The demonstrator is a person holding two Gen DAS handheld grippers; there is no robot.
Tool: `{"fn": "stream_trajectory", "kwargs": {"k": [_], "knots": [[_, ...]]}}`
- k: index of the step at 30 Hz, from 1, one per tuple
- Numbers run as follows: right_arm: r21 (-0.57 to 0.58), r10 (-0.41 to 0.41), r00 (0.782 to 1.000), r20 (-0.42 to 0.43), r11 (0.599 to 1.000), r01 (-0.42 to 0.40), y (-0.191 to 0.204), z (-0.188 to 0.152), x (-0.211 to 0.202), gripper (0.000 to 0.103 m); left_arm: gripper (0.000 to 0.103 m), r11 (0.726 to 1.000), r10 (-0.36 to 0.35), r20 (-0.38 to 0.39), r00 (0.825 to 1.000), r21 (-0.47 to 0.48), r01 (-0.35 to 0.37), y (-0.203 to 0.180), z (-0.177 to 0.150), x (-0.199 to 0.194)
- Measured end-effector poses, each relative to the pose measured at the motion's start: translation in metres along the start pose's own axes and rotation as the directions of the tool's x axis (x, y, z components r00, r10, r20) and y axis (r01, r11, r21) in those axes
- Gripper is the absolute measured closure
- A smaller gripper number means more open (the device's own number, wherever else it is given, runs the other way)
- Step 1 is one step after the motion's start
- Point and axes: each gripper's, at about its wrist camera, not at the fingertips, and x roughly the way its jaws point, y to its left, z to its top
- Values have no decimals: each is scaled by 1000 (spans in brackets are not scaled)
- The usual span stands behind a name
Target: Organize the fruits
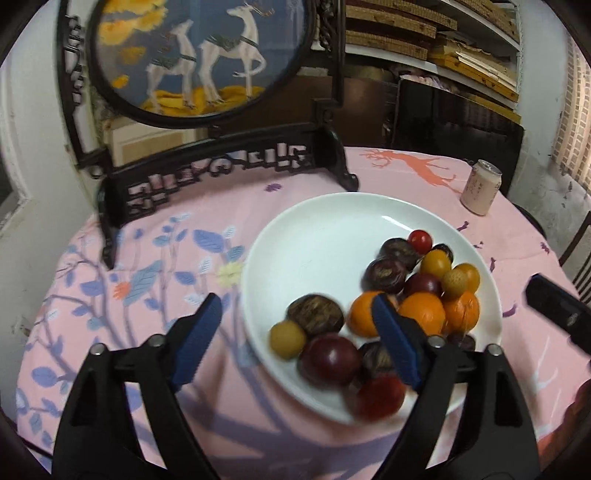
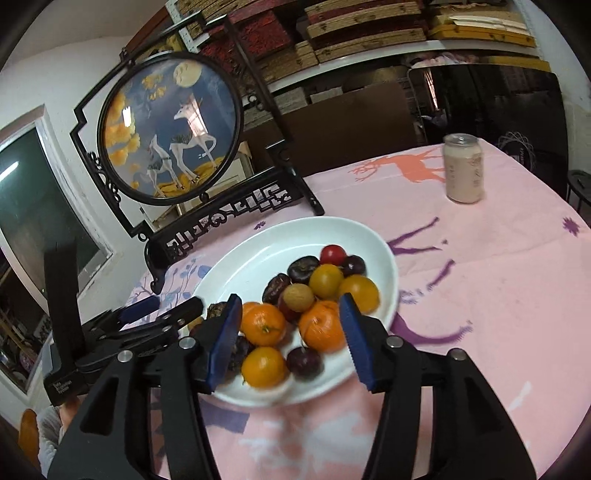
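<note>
On round white plate (image 1: 314,236), glossy fruits (image 1: 421,310)

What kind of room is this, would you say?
Probably a lived-in home room that doubles as storage. A table under a pink deer-print tablecloth holds a white plate of fruit, beside a framed deer embroidery screen, with shelves of stacked flat boxes behind.

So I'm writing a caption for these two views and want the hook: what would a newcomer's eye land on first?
First the white plate heaped with fruit at mid-table, bright oranges among dark plums, with both open grippers, left and right, poised over it. Next the round deer picture in its black carved stand behind the plate. A pale drink can stands alone on the pink cloth, far right.
</note>
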Motion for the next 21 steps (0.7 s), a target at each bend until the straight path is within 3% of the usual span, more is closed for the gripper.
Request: {"fn": "stream_trajectory", "kwargs": {"k": [5, 8, 11, 13, 15, 18, 21], "knots": [[37, -20, 999, -30, 999, 21, -11, -21, -11, 47, 16, 998, -23, -16, 1000, -58, 22, 13, -33, -26], [-4, -54, 998, -31, 999, 54, -5, -37, -19, 47, 13, 999, 2, -14, 1000, -54, -3, 12, -55, -43], [-103, -130, 991, -28, 987, 126, 9, -55, -29, 38, 5, 998, 54, 0, 999, -42, -54, 9, -75, -64], [-146, -175, 984, -13, 974, 171, 15, -64, -36, 27, 2, 996, 72, 9, 997, -43, -72, 6, -87, -77], [-172, -207, 978, 14, 963, 207, 19, -70, -45, 7, 2, 996, 82, 21, 996, -32, -82, 2, -94, -86], [-170, -247, 966, 77, 951, 256, 19, -78, -65, 1, 2, 996, 93, 41, 995, 4, -93, -8, -98, -95], [-139, -242, 966, 87, 958, 252, 14, -78, -75, 1, 2, 997, 74, 53, 996, 13, -75, -11, -98, -100]]}}
